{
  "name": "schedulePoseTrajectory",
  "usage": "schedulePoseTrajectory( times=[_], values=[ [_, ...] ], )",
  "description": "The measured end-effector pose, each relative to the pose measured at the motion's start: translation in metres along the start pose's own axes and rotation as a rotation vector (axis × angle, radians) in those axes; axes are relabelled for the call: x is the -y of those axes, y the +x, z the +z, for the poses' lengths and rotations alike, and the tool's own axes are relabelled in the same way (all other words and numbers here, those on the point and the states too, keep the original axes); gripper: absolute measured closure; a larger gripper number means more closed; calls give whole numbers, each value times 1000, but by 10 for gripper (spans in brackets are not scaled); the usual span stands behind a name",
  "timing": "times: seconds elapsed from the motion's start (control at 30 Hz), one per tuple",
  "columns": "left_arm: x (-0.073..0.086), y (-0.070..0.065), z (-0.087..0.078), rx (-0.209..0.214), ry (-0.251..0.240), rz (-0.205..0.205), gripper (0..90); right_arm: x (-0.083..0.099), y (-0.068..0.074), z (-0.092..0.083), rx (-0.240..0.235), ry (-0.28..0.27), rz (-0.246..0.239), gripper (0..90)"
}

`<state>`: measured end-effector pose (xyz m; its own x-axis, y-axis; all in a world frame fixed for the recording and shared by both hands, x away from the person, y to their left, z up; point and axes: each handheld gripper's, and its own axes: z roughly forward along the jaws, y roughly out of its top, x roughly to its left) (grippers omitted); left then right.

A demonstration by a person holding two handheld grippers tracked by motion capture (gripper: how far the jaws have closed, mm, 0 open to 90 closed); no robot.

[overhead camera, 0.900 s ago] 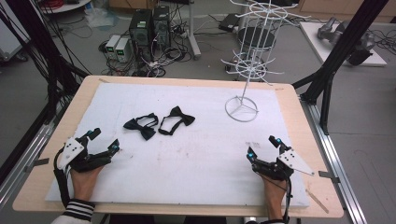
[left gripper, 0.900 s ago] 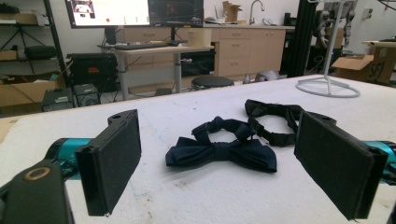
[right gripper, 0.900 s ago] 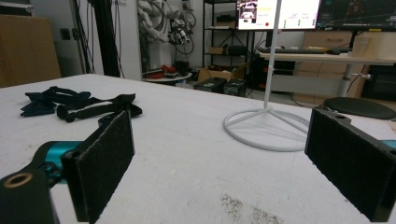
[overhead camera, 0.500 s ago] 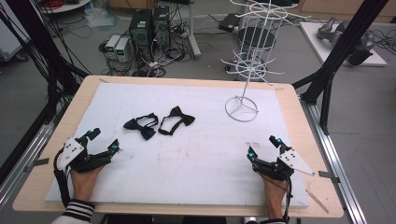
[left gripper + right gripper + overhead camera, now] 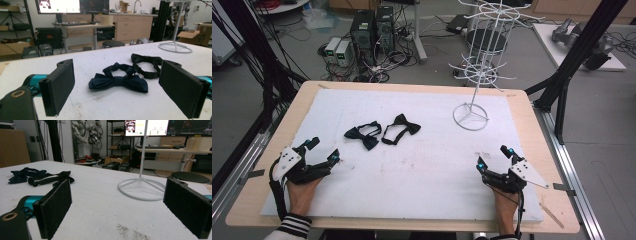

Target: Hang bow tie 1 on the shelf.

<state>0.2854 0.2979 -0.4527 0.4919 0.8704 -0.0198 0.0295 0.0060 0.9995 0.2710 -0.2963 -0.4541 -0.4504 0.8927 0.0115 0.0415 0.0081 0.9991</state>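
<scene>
— Closest to the left gripper's camera? Navy bow tie (image 5: 117, 81), lying flat on the white foam mat (image 5: 432, 175), strap looped behind it.

— And beside that? Black bow tie (image 5: 401, 129), just to the right of the navy one, nearly touching; both left of the mat's middle.

— Farther right? White wire display stand (image 5: 477, 60), upright, ring base resting near the mat's far right part, well apart from the ties.

— Left gripper (image 5: 323, 151)? Down at the near left corner of the mat, jaws spread wide, holding nothing, aimed toward the ties.

— Right gripper (image 5: 493, 157)? Near right of the mat, jaws likewise wide apart and empty, pointed toward the stand's base.

— Under it all? Light wooden table (image 5: 302, 102), with computer towers (image 5: 372, 30) on the floor beyond.
</scene>
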Motion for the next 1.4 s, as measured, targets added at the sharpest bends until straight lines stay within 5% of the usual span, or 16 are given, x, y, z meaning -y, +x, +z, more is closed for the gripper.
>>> schedulePoseTrajectory(
  times=[0.2,0.7,1.1,1.4],
  values=[
    [-10,1,2,16,30,29,135,0,1,0,0,0,-2,76],
    [-52,10,25,140,146,111,135,0,0,0,2,0,-1,76],
    [-64,16,54,240,280,158,135,0,0,0,4,-1,-6,76],
    [-74,24,69,260,338,167,137,0,0,0,3,0,4,76]
  ],
)
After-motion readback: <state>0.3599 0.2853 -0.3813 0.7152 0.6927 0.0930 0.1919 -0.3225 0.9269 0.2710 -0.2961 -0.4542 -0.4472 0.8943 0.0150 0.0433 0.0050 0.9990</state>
